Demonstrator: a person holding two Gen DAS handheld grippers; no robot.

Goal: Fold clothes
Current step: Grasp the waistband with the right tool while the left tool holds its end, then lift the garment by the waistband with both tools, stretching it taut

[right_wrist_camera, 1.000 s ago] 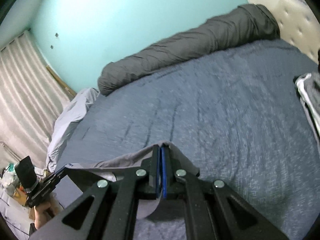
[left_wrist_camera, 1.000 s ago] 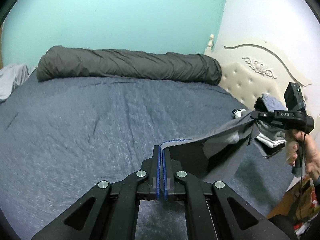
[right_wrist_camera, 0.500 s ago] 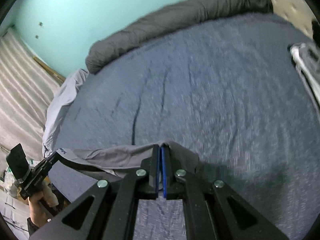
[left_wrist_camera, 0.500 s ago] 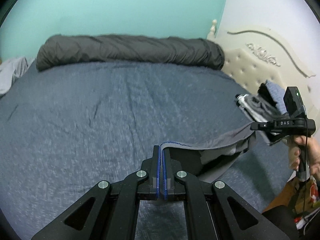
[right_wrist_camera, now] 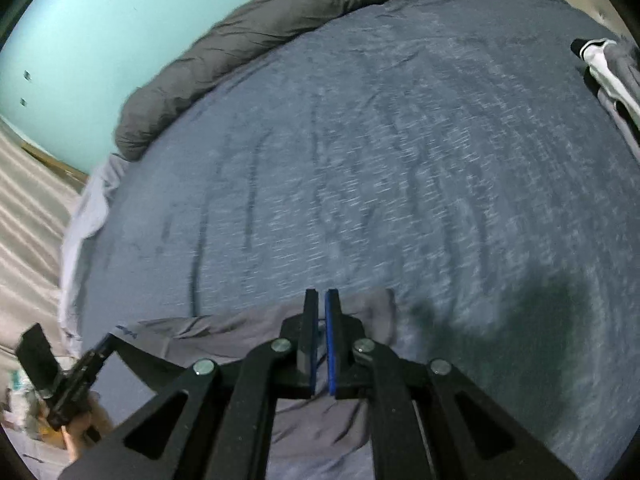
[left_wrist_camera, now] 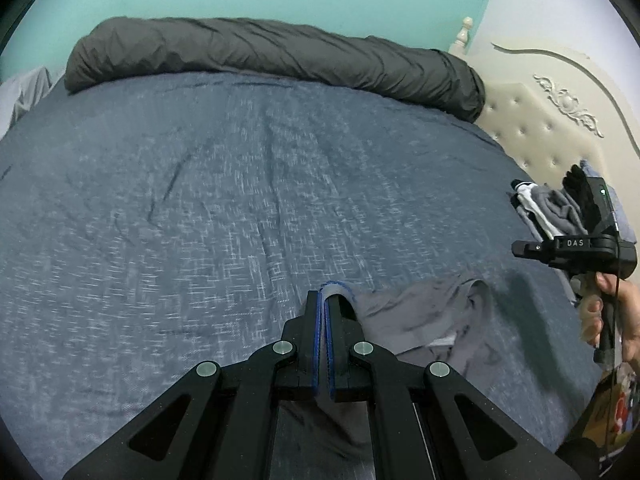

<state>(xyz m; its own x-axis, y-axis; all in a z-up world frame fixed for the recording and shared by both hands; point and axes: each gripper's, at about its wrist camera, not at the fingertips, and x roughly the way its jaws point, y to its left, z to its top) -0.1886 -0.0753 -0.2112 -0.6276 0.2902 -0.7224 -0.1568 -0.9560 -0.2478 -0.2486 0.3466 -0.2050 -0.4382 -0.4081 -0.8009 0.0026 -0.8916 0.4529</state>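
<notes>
Left hand-held gripper [left_wrist_camera: 323,300] pinching grey garment [left_wrist_camera: 424,312] on bed [left_wrist_camera: 200,200].

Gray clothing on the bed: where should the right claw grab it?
Probably the bunched corner of the gray garment nearest the right claw, coming down from the right. That end is rumpled into raised folds a claw could pinch, while the middle lies flat on the bed. The left claw clamps the opposite, blue-trimmed end.
</notes>
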